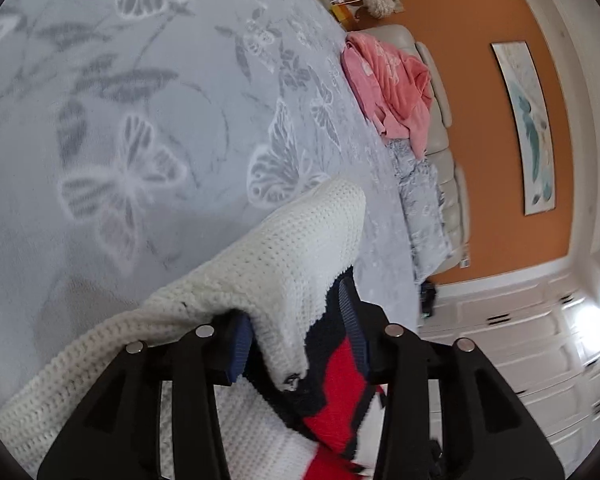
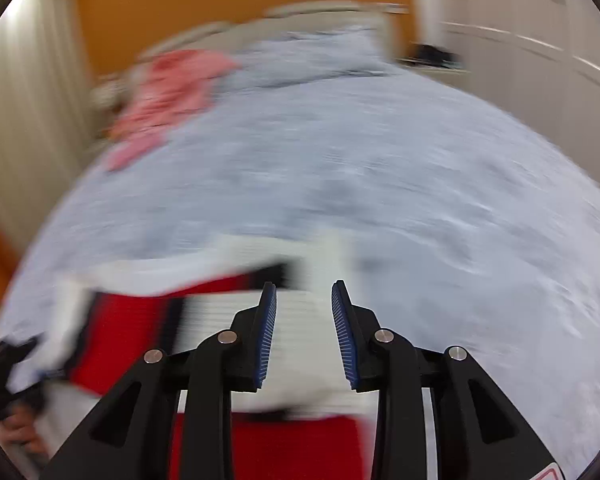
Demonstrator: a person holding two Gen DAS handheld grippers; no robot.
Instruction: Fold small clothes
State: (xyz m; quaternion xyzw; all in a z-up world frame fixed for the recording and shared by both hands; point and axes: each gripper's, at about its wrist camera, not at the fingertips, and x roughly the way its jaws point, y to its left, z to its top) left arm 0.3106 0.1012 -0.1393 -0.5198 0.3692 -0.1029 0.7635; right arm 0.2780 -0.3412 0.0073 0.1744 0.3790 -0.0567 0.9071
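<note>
A small knit sweater (image 1: 260,264), white with red and navy patches, hangs in my left gripper (image 1: 296,340). The jaws are closed on a bunched fold of it and lift it above the bed. In the right wrist view the same sweater (image 2: 236,304) lies below and ahead, blurred by motion. My right gripper (image 2: 304,332) is open and empty just above the sweater's white ribbed part. The left gripper with a hand shows at the far left edge (image 2: 4,376).
The bed is covered with a grey butterfly-print blanket (image 1: 140,120). A pink garment (image 1: 388,84) lies by the beige headboard (image 1: 440,120). Beyond are an orange wall (image 1: 500,160) and white cabinets (image 1: 520,340).
</note>
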